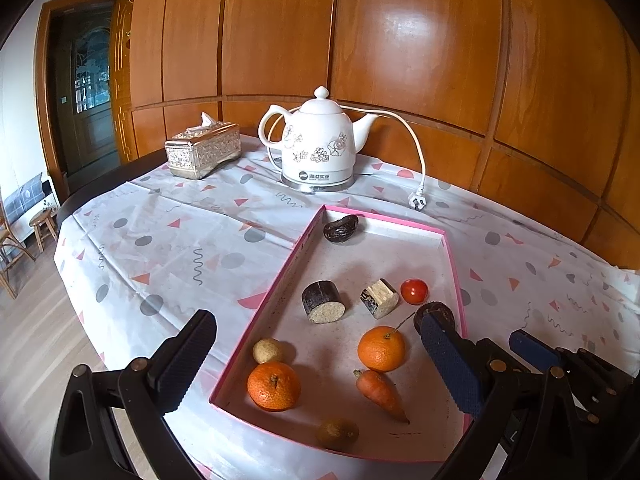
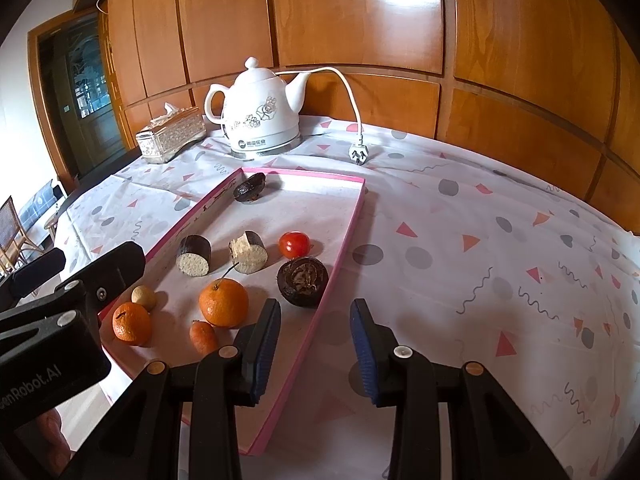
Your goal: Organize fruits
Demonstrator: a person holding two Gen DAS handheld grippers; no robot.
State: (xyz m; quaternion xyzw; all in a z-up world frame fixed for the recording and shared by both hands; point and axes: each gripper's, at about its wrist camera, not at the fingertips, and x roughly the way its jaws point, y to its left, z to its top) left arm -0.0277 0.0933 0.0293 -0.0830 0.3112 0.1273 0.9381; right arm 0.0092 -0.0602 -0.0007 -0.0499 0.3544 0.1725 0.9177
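Observation:
A pink-rimmed shallow tray (image 1: 280, 276) (image 2: 344, 236) lies on the table. It holds two oranges (image 1: 381, 349) (image 1: 274, 386), a carrot (image 1: 380, 394), a cherry tomato (image 1: 414, 291) (image 2: 294, 244), two dark-skinned cut stalk pieces (image 1: 323, 302) (image 1: 379, 298), a small tan round fruit (image 1: 267, 351), a brownish fruit (image 1: 338, 434), and dark wrinkled fruits (image 1: 340, 229) (image 2: 303, 282). My left gripper (image 1: 316, 364) is open and empty over the tray's near end. My right gripper (image 2: 316, 348) is open and empty, straddling the tray's right rim just short of the dark fruit.
A white ceramic electric kettle (image 1: 318, 144) (image 2: 260, 114) with a loose cord and plug (image 1: 416, 201) stands behind the tray. A silver tissue box (image 1: 203, 150) sits to its left. Wooden panelling backs the table. The patterned tablecloth (image 2: 480, 240) stretches to the right.

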